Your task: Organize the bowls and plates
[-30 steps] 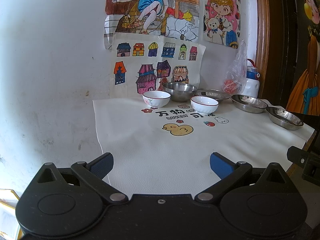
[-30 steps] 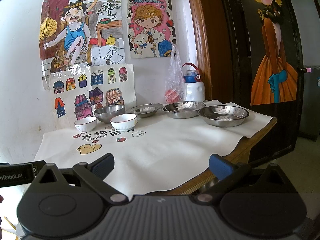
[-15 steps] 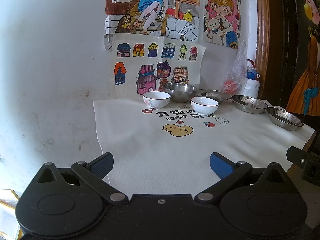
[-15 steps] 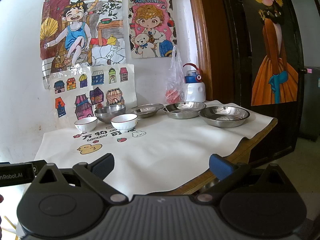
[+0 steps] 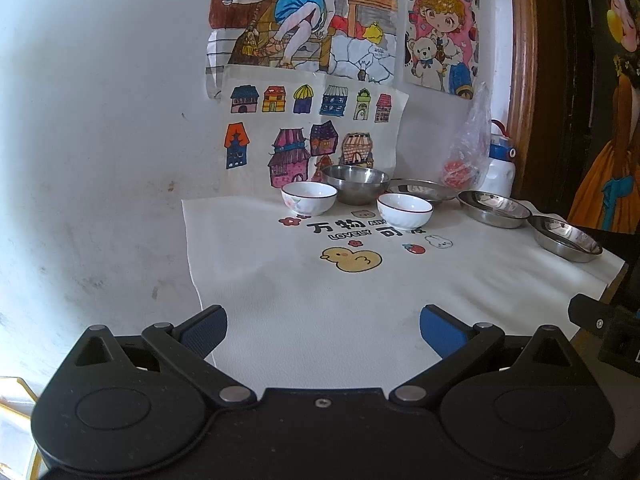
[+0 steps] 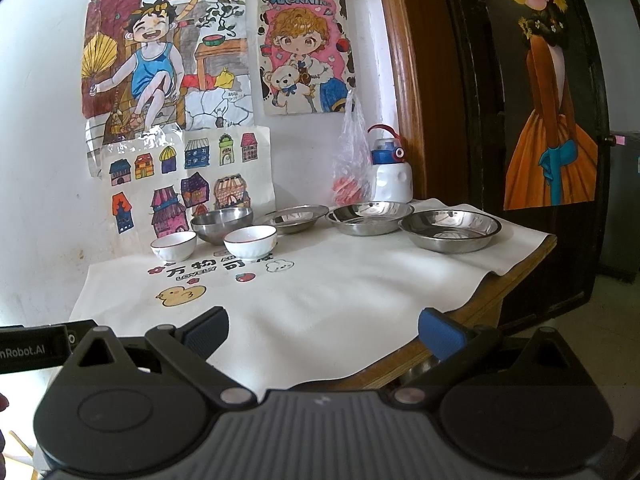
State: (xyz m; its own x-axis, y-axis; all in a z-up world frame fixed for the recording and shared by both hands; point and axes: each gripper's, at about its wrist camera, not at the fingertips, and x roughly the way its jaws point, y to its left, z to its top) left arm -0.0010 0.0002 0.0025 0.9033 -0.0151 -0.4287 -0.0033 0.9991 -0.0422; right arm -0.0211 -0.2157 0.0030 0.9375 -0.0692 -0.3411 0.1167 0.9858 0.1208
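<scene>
Left hand-held gripper (image 5: 322, 322): you are holding it wide open and empty, over the near edge of the desk (image 5: 304, 300).
Right hand-held gripper (image 6: 323, 326): you are keeping it spread and empty too, at the desk's front right corner.
Bowls: two white bowls (image 5: 309, 198) (image 5: 404, 210) are sitting at the far side, a steel bowl (image 5: 355, 184) just behind them.
Plates: three steel plates (image 6: 451, 230) are lying in a row running right from the bowls.
Key relation: everything is lying well ahead of both grippers; judging by position, your left is nearer the bowls, your right nearer the plates.
</scene>
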